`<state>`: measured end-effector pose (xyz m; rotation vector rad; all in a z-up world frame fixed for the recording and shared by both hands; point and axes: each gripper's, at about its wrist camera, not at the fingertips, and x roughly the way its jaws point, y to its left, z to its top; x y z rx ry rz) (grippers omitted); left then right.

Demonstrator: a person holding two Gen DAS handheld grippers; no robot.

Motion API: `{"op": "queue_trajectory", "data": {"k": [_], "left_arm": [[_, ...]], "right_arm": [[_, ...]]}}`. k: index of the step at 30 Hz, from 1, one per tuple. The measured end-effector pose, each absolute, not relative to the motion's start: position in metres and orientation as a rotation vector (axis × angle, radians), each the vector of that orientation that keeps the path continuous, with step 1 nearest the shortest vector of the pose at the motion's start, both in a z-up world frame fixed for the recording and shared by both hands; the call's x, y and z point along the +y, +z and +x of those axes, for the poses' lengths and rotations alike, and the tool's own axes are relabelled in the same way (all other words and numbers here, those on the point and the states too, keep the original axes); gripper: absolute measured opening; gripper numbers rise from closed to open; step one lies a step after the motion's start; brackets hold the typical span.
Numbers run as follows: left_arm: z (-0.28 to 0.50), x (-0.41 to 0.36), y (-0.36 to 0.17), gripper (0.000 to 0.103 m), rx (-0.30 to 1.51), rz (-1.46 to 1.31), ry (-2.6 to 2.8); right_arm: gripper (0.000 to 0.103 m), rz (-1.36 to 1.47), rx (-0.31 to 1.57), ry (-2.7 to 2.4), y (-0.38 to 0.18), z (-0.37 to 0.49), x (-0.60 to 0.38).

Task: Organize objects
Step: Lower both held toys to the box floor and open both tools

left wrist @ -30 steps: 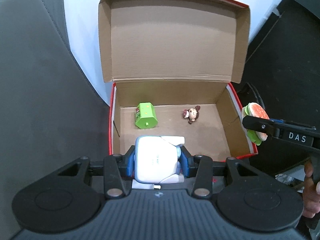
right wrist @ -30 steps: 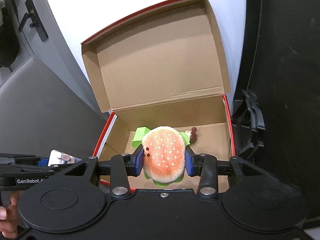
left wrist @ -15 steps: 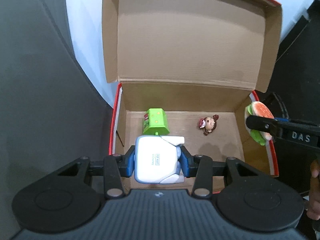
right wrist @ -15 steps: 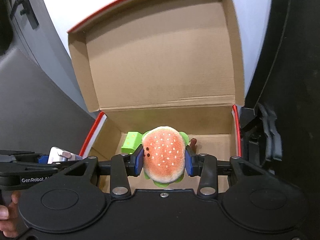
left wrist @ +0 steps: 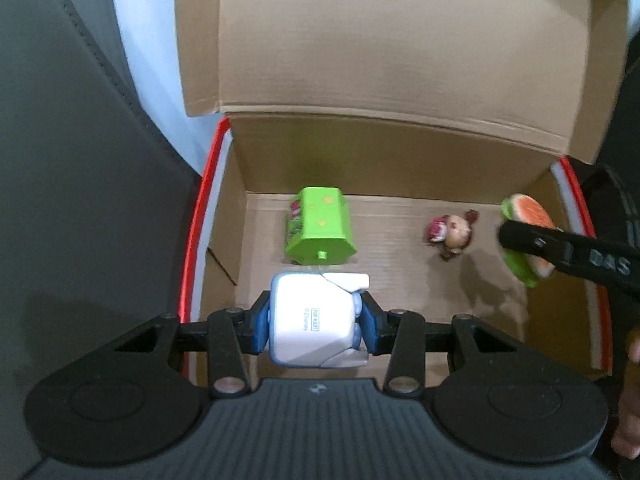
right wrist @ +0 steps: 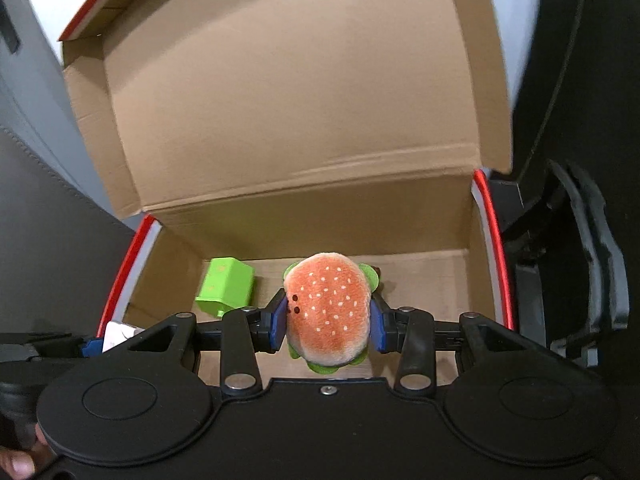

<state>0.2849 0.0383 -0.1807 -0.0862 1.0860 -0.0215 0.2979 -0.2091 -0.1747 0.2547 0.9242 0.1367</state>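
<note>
Inside cardboard box (left wrist: 400, 160), green toy (left wrist: 320, 226), figurine (left wrist: 452, 232)

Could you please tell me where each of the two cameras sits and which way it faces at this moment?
Left wrist: on the left gripper, looking steeply down into the cardboard box; its fingers clamp a white toy box; a hand shows at right.
Right wrist: on the right gripper, angled down into the same box; it grips a plush burger; fingertips show bottom left.
Shared: the box, the green toy, and each other's gripper.
</note>
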Motion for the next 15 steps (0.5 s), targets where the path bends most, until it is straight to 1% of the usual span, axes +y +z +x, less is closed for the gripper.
{"op": "queue_trajectory", "data": {"k": [2, 4, 9, 12, 15], "left_arm": [[0.295, 0.041, -0.191, 0.043, 1.134, -0.052, 0.011], [0.301, 0.045, -0.199, 0.043, 1.159, -0.079, 0.001], [0.306, 0.031, -0.205, 0.043, 1.127, 0.017, -0.008], [0.311, 0.024, -0.211, 0.042, 1.146, -0.016, -0.061], [0.307, 0.013, -0.211, 0.042, 1.126, 0.023, -0.084]], "right_arm": [[0.04, 0.256, 0.921, 0.124, -0.182, 0.296, -0.211], [0.04, 0.247, 0.931, 0.115, -0.19, 0.293, -0.212], [0.04, 0.236, 0.957, 0.063, -0.205, 0.297, -0.217], [0.04, 0.206, 0.954, 0.052, -0.211, 0.298, -0.214], [0.04, 0.182, 0.948, 0.043, -0.213, 0.297, -0.211]]}}
